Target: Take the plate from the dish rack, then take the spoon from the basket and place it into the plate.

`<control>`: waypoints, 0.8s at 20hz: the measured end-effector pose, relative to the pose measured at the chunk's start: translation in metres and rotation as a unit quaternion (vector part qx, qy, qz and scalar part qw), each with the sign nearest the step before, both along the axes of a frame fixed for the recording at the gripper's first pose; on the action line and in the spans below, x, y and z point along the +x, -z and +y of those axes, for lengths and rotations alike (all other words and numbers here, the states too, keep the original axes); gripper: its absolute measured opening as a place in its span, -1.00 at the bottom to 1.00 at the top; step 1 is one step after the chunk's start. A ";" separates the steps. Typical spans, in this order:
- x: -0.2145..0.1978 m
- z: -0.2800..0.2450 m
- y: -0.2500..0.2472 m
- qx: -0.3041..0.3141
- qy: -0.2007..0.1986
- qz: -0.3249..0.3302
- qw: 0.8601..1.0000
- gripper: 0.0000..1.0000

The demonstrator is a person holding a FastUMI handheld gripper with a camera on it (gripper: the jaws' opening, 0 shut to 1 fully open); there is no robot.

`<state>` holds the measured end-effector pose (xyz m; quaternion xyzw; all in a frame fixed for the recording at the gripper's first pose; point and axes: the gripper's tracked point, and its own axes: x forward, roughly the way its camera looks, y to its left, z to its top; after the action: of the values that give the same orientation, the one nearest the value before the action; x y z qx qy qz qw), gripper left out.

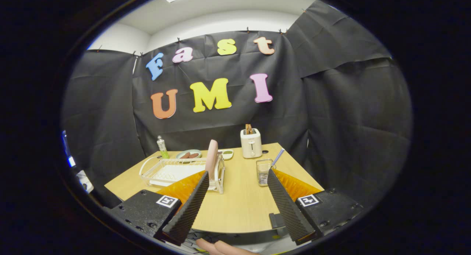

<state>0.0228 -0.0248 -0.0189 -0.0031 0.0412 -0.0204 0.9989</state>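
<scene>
Ahead, one plate [212, 154], claw [238, 177] agape.

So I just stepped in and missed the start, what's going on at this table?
A person is holding a hand-held tool over the near edge of the light wooden table, its fingers open and gripping nothing. Just beyond the fingers, a pink round plate stands upright in the white wire dish rack. To the rack's right, a small wire basket holds a spoon with a blue-and-white striped handle. A white toaster sits further back. Neither plate nor spoon has been picked up yet.
</scene>
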 end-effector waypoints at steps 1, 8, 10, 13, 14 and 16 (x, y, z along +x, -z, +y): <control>0.003 0.003 0.001 0.000 -0.003 0.003 1.000 1.00; 0.038 0.010 -0.006 -0.028 0.002 0.023 0.999 1.00; 0.054 0.012 -0.015 -0.050 0.003 0.028 0.998 1.00; 0.086 0.020 -0.035 -0.075 0.002 0.042 0.996 1.00; 0.099 0.025 -0.040 -0.081 -0.002 0.054 0.995 1.00; 0.122 0.038 -0.054 -0.085 -0.014 0.074 0.994 1.00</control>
<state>0.1446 0.0133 0.0349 -0.0898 0.1127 -0.0093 0.9895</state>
